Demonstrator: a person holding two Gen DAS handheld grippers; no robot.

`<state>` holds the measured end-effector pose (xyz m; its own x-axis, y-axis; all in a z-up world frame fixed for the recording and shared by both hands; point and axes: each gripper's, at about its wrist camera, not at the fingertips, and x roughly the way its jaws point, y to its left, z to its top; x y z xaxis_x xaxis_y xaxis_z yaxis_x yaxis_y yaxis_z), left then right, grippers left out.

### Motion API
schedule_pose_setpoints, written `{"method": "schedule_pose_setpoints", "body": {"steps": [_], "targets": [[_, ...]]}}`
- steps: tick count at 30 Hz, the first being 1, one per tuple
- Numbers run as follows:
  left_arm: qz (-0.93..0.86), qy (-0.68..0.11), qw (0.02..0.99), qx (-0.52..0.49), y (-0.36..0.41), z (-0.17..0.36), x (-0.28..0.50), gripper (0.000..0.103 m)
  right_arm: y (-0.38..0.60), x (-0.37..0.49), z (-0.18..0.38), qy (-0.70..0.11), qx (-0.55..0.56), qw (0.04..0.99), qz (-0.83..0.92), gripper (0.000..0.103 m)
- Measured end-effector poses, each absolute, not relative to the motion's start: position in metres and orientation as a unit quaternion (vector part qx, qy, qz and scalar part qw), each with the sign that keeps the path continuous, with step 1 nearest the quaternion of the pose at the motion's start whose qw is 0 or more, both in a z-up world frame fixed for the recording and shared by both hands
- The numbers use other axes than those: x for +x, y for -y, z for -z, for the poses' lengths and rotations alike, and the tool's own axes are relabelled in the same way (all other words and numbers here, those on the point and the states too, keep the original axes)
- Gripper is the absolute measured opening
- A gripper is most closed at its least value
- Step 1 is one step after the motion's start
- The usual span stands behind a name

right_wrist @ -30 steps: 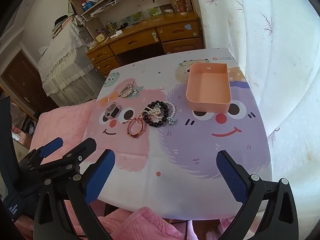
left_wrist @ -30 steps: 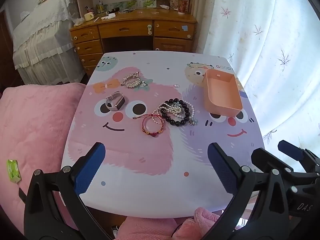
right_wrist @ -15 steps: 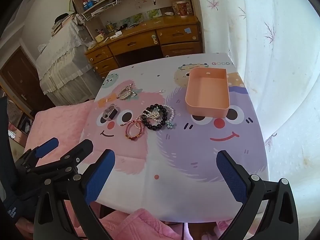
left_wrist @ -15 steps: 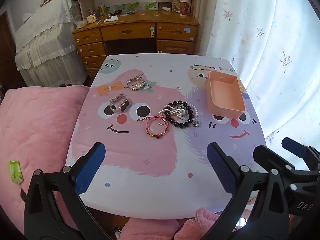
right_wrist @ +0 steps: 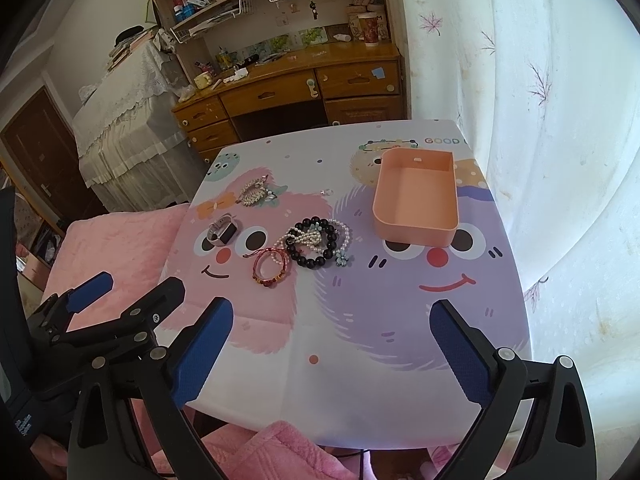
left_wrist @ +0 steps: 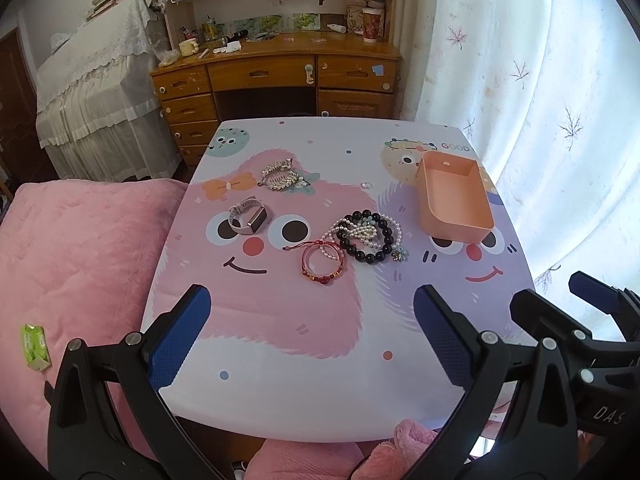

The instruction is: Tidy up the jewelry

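Two views show the same cartoon-printed tabletop (left_wrist: 280, 380). From the left wrist, the left gripper (left_wrist: 308, 332) hangs over the near edge at 6 o'clock with its jaws spread wide and nothing between them, and the right gripper (left_wrist: 600, 300) shows at 4 o'clock, beside it. Near the centre lies a black bead bracelet (left_wrist: 370, 236) tangled with a pearl string (left_wrist: 366, 232); touching that cluster at its 8 o'clock is a red cord bracelet (left_wrist: 322, 262). At 9 o'clock of the cluster, well apart, sits a watch (left_wrist: 250, 220), and at 11 o'clock a silver leaf-shaped piece (left_wrist: 282, 176). A small ring (left_wrist: 366, 186) lies between the leaf-shaped piece and a peach tray (left_wrist: 456, 228), which stands at 2 o'clock near the tabletop's right edge with no jewelry inside. A pink blanket (left_wrist: 80, 260) fills the 9 o'clock side, with a wooden desk (left_wrist: 280, 76) at 12 o'clock. From the right wrist, the right gripper (right_wrist: 332, 344) also has its jaws wide and holding nothing, above the near edge at 6 o'clock; the left gripper (right_wrist: 120, 292) appears at 8 o'clock. The black bead bracelet (right_wrist: 314, 242) and pearl string (right_wrist: 308, 238) sit at centre, the red cord bracelet (right_wrist: 272, 266) touching at their 8 o'clock, the watch (right_wrist: 222, 232) at 9 o'clock, the peach tray (right_wrist: 414, 234) at 2 o'clock.
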<state>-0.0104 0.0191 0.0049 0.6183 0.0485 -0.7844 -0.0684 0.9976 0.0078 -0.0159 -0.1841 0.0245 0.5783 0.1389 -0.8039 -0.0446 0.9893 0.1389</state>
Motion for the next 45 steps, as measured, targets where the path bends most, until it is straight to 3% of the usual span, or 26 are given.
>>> {"method": "schedule_pose_setpoints", "body": {"steps": [36,45], "targets": [[-0.030,-0.454,0.890,-0.030,-0.022,0.002,-0.007,0.100,0.178,-0.015,-0.015,-0.470,0.056,0.879,-0.049,0.099],[-0.029,-0.466,0.882,-0.062,-0.038,0.011,-0.010,0.100,0.179,-0.016,-0.011,-0.472,0.066,0.877,-0.060,0.093]]}}
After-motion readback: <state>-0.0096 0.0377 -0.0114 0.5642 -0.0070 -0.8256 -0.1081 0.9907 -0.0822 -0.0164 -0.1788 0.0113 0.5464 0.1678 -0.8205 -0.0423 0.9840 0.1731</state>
